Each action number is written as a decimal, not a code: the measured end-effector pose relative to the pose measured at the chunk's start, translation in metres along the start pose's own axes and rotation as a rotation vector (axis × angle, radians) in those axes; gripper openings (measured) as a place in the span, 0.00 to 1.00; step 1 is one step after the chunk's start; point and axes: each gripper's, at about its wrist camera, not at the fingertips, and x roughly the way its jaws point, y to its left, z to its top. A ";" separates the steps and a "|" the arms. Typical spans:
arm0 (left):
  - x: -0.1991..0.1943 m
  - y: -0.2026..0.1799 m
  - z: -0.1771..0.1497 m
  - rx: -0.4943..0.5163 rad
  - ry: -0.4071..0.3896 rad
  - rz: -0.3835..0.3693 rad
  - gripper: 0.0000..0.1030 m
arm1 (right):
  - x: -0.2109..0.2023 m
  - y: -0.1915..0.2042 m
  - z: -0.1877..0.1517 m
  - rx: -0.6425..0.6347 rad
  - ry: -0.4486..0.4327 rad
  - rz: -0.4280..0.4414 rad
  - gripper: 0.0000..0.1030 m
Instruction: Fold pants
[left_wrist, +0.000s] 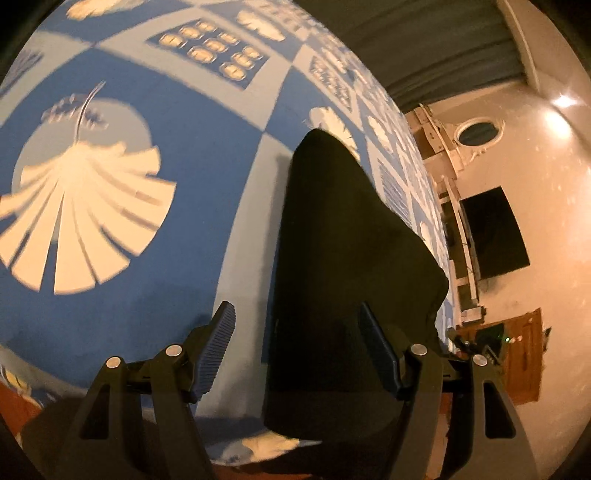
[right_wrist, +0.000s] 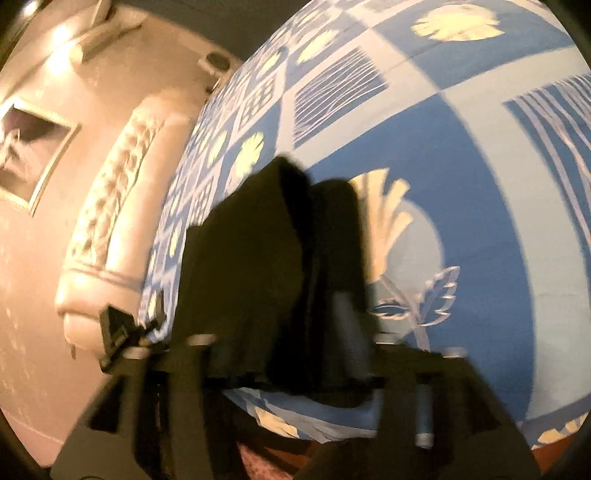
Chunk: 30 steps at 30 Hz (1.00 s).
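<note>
Black pants (left_wrist: 343, 258) lie between left fingers (left_wrist: 376, 347), spread apart.

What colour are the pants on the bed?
Black, plain; the pants show best in the left wrist view.

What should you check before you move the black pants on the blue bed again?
1. Left gripper open: ok, fingers wide apart.
2. Left gripper lined up with the pants: ok, cloth lies between the fingers.
3. Right gripper holding cloth: cannot tell, picture is blurred.
4. Pants lying flat: not ok, they look bunched in the right view.
5. Pants fully on the bedspread: cannot tell, near edge is hidden.
</note>
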 end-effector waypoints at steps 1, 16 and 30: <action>0.000 0.000 -0.002 -0.007 0.007 -0.001 0.66 | 0.000 -0.005 -0.001 0.017 0.004 0.002 0.71; 0.024 0.006 -0.016 -0.096 0.141 -0.135 0.66 | 0.032 -0.018 -0.018 0.098 0.162 0.170 0.81; 0.033 0.008 -0.020 -0.136 0.139 -0.204 0.66 | 0.036 -0.007 -0.023 0.026 0.196 0.121 0.74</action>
